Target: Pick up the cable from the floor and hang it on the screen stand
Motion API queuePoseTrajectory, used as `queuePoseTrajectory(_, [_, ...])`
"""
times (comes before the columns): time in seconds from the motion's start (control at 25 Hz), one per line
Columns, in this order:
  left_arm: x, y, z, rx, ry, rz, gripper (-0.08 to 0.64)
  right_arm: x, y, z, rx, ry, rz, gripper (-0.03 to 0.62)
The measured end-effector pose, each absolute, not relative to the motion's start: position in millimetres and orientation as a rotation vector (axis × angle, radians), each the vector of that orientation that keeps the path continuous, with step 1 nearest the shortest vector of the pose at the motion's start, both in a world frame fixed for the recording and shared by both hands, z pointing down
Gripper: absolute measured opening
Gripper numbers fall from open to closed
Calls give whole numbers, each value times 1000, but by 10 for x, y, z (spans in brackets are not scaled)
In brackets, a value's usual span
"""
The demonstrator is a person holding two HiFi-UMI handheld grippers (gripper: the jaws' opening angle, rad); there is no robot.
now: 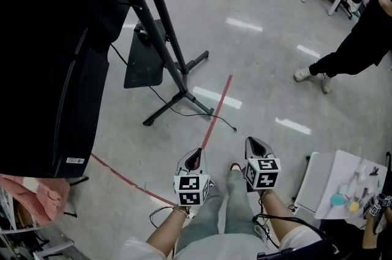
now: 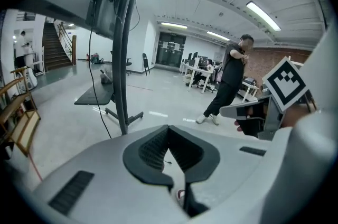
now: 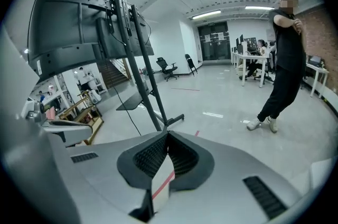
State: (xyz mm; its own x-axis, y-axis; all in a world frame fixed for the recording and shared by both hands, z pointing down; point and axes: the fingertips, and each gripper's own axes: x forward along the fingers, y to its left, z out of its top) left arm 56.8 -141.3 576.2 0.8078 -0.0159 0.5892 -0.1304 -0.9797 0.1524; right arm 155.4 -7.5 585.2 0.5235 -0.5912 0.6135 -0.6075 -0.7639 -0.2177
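Observation:
A thin black cable (image 1: 228, 122) lies on the grey floor. It runs from the screen stand's black legs (image 1: 177, 72) to a loose end just ahead of my grippers. The big black screen (image 1: 49, 56) fills the left of the head view. My left gripper (image 1: 197, 151) and right gripper (image 1: 252, 141) hover side by side above the floor, short of the cable end, both shut and empty. In the left gripper view the left gripper (image 2: 169, 128) points at the stand pole (image 2: 124, 59). The right gripper (image 3: 168, 134) faces the stand (image 3: 142, 80) and the screen (image 3: 68, 22).
A person in black (image 1: 361, 38) stands at the far right. A flat black base plate (image 1: 146, 56) lies beside the stand legs. Red tape (image 1: 217, 108) crosses the floor. A white tray with small items (image 1: 327, 185) sits at the lower right, and pink cloth (image 1: 37, 194) at the lower left.

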Motion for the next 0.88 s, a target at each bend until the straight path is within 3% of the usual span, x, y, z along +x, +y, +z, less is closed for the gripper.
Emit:
queuePoseTrajectory(0.44, [1297, -1913, 7867, 2788, -197, 997, 5, 2336, -479, 7842, 2630, -1162, 1071, 17])
queuePoseTrajectory(0.88, [1667, -2457, 10885, 2850, -189, 1072, 3, 2868, -306, 11034, 2561, -1114, 1157, 18])
